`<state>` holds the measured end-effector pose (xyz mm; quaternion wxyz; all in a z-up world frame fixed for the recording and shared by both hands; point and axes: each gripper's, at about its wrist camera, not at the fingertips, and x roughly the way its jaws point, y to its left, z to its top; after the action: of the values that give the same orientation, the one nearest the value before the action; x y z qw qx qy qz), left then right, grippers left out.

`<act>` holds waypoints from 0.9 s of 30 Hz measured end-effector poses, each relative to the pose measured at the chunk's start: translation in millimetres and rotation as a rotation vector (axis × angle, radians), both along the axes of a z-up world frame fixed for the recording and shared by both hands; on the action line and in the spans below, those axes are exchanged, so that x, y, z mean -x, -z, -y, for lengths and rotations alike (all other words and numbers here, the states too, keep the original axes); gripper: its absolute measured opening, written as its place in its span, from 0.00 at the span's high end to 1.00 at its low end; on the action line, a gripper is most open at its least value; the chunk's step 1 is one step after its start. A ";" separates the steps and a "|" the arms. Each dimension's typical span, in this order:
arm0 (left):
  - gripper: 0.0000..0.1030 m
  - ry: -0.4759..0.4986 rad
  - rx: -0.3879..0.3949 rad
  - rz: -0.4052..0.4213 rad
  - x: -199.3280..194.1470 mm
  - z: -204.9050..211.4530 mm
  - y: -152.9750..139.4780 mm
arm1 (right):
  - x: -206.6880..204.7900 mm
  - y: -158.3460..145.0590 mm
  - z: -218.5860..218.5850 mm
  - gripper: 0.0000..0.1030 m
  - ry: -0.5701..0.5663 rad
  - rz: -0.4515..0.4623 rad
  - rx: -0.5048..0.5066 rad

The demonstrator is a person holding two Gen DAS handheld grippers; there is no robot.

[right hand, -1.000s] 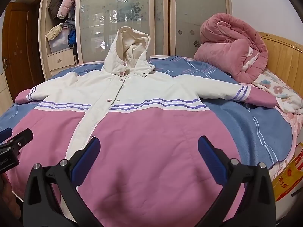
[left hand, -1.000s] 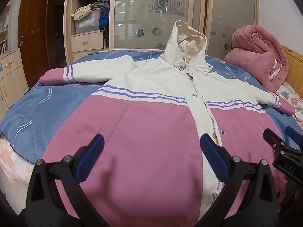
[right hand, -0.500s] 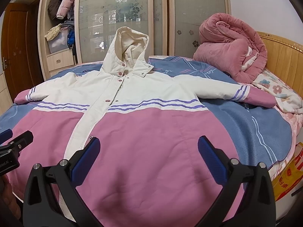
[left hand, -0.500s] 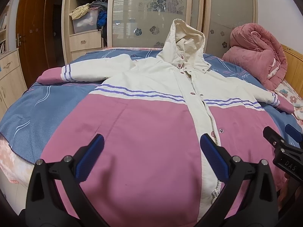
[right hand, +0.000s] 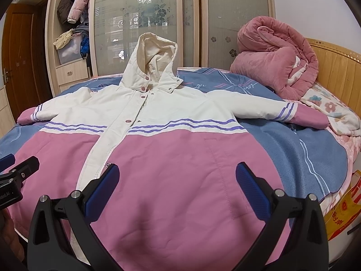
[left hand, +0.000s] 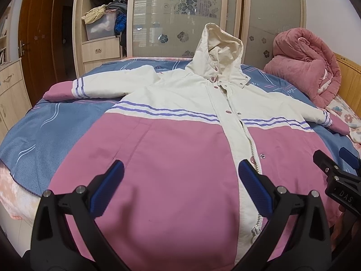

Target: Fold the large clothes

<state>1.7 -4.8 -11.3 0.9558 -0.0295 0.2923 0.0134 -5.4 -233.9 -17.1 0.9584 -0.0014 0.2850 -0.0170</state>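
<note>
A large hooded jacket (left hand: 180, 158), cream on top and pink below with purple stripes, lies flat and face up on the bed, sleeves spread wide; it also shows in the right wrist view (right hand: 180, 169). Its hood (left hand: 218, 52) stands up at the far side. My left gripper (left hand: 180, 187) is open and empty above the jacket's lower left panel. My right gripper (right hand: 177, 187) is open and empty above the lower right panel. Each gripper shows at the edge of the other's view: the right gripper (left hand: 336, 176) and the left gripper (right hand: 15, 176).
The bed has a blue sheet (left hand: 45, 122). A rolled pink quilt (right hand: 275, 56) sits at the headboard side on the right. A wardrobe with frosted sliding doors (left hand: 180, 15) and an open shelf of clothes stands behind. A wooden door (left hand: 38, 38) is at the left.
Both grippers have lifted slightly and tilted, so the jacket sits a little lower in each view. The jacket has not moved and both grippers stay open.
</note>
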 end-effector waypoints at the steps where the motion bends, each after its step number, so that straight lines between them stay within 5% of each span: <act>1: 0.02 0.001 -0.001 -0.001 0.6 -1.4 -4.2 | 0.1 0.0 -0.2 0.01 0.001 0.001 0.001; 27: 0.02 0.011 0.006 -0.006 1.1 -0.8 -4.5 | 0.1 -0.6 2.8 0.01 -0.005 -0.003 0.004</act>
<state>0.6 -3.9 -6.8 0.9549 -0.0304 0.2952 0.0074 -5.5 -236.7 -16.5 0.9580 -0.0041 0.2863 -0.0151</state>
